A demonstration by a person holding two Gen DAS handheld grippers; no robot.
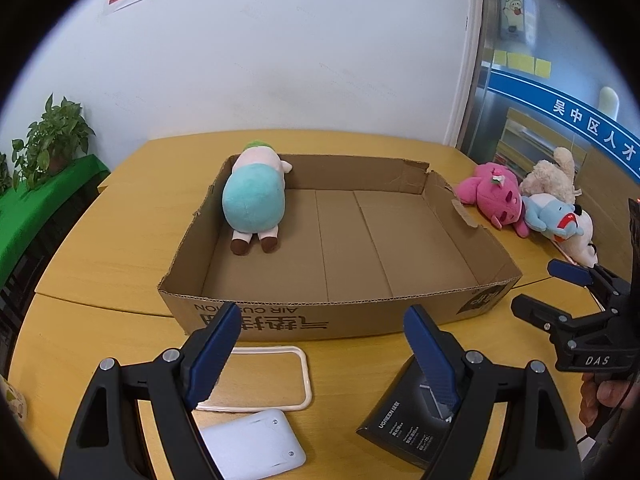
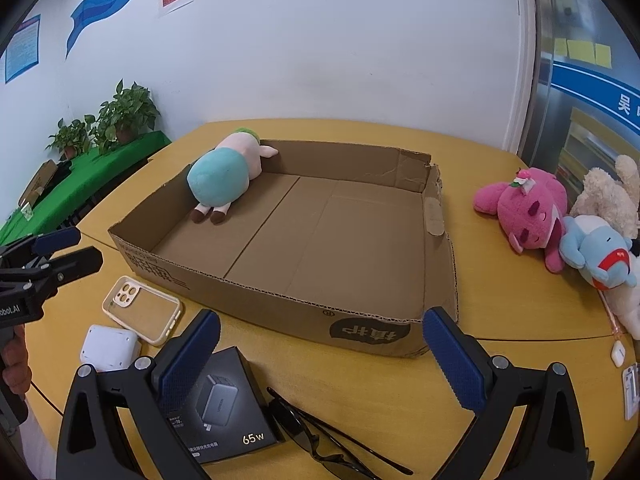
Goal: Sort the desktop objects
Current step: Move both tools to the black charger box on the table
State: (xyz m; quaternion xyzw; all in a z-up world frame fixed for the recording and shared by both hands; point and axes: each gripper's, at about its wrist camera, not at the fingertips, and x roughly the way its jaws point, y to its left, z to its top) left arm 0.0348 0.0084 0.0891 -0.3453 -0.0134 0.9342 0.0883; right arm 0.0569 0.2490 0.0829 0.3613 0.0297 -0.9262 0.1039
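The teal and white plush doll lies in the far left corner of my cardboard box, head against the back wall; the rest of the box floor is bare. On the yellow table in front of the box sit a clear phone case, a white power bank, a black charger box and dark sunglasses. To the right, a pink plush, a blue plush and a cream plush lie piled together. My left claw and right claw both hang wide, holding nothing.

"AIR CUSHION" on cardboard box; "UGREEN", "65W" on charger box.
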